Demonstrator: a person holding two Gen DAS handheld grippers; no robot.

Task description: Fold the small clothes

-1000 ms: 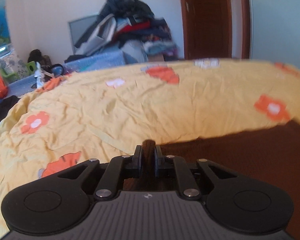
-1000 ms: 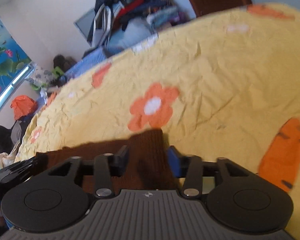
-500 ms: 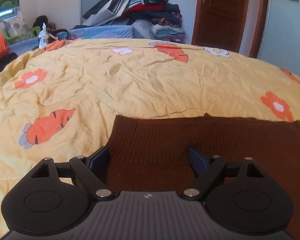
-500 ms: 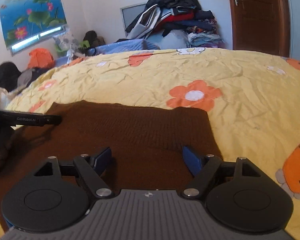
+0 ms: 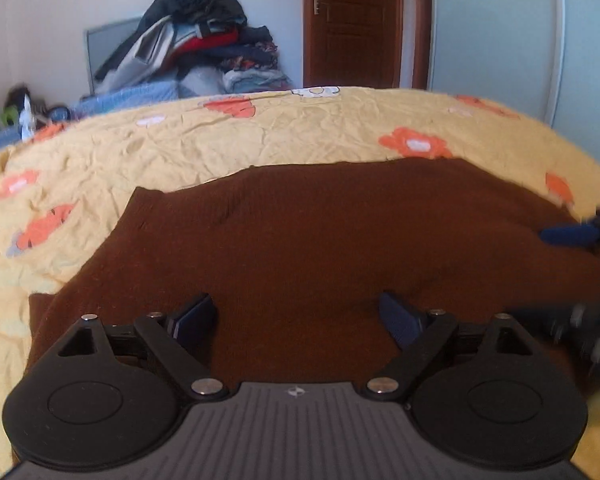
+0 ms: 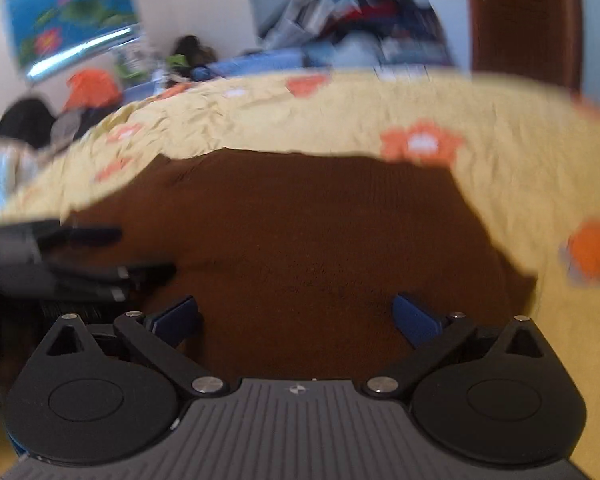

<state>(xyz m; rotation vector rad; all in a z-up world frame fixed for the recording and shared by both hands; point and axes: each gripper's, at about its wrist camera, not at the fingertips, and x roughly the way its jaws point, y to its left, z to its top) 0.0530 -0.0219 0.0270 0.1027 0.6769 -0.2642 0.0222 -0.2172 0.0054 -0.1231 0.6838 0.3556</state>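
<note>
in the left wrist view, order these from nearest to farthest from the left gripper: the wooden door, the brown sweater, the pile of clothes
From the left gripper:
1. Brown sweater, spread on the bed under the opening jaws.
2. Pile of clothes, beyond the bed, upper left.
3. Wooden door, back wall, upper right.

the sweater [image 5: 320, 240] lies flat on the bedspread [image 5: 220, 144], with the clothes pile [image 5: 196, 40] behind the bed.
</note>
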